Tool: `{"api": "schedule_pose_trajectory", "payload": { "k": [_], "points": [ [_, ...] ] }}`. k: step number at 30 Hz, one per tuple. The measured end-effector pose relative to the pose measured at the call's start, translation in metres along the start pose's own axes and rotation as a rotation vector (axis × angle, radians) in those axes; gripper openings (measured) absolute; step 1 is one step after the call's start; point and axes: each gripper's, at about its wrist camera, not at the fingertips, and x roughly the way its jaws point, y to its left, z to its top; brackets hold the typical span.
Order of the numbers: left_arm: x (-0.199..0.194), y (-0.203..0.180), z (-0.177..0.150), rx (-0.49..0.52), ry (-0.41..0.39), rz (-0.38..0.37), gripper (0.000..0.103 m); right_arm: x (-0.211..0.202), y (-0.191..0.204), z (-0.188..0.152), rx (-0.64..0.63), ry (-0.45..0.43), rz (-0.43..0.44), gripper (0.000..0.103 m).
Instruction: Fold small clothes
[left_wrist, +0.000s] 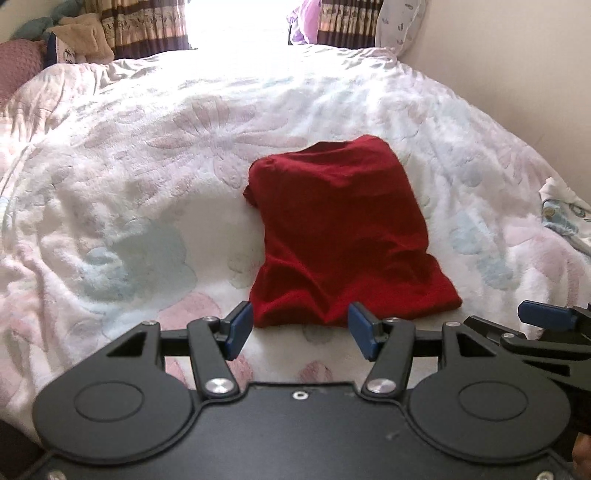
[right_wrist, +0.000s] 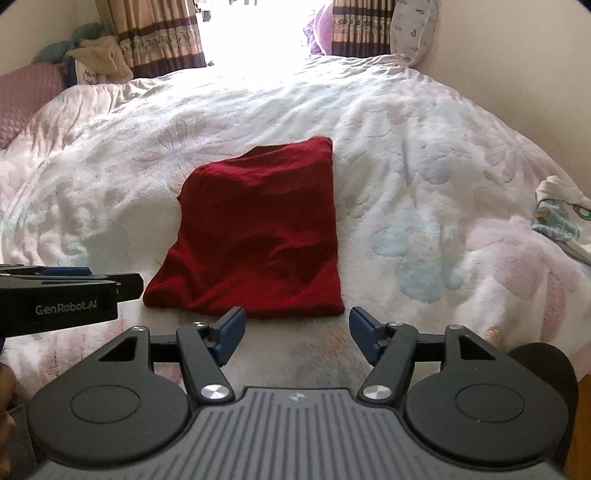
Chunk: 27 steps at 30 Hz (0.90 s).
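Observation:
A dark red garment (left_wrist: 343, 236) lies folded into a long rectangle on the floral bedspread (left_wrist: 147, 192), its near hem wider than its far end. My left gripper (left_wrist: 300, 328) stands open just short of that near hem, nothing between its blue pads. In the right wrist view the same red garment (right_wrist: 258, 236) lies ahead and slightly left. My right gripper (right_wrist: 296, 332) is open too, at the hem's right corner and empty. Each gripper shows at the other view's edge: the right gripper (left_wrist: 546, 321) at the right of the left wrist view, the left gripper (right_wrist: 66, 291) at the left of the right wrist view.
A white garment with a blue print (right_wrist: 561, 218) lies at the bed's right edge. Pillows and cushions (left_wrist: 55, 48) pile up at the far left. Patterned curtains (right_wrist: 159, 33) frame a bright window behind the bed. A wall (right_wrist: 517, 66) runs along the right side.

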Motion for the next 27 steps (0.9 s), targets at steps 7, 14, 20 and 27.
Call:
{"api": "schedule_pose_trajectory", "payload": {
  "k": [7,14,20,27],
  "points": [
    [-0.011,-0.009,-0.013,-0.005,-0.003,0.002,0.059,-0.022,-0.002,-0.01,0.011,-0.029,-0.01,0.076],
    [-0.02,-0.012,-0.022,-0.016,0.011,0.001,0.059,-0.036,-0.001,-0.015,0.001,-0.043,-0.022,0.077],
    [-0.021,-0.015,-0.019,-0.008,-0.015,-0.002,0.059,-0.037,-0.003,-0.009,0.012,-0.069,-0.011,0.078],
    [-0.02,-0.016,-0.022,-0.005,-0.011,0.001,0.059,-0.032,-0.003,-0.015,0.019,-0.048,-0.015,0.078]
  ]
}}
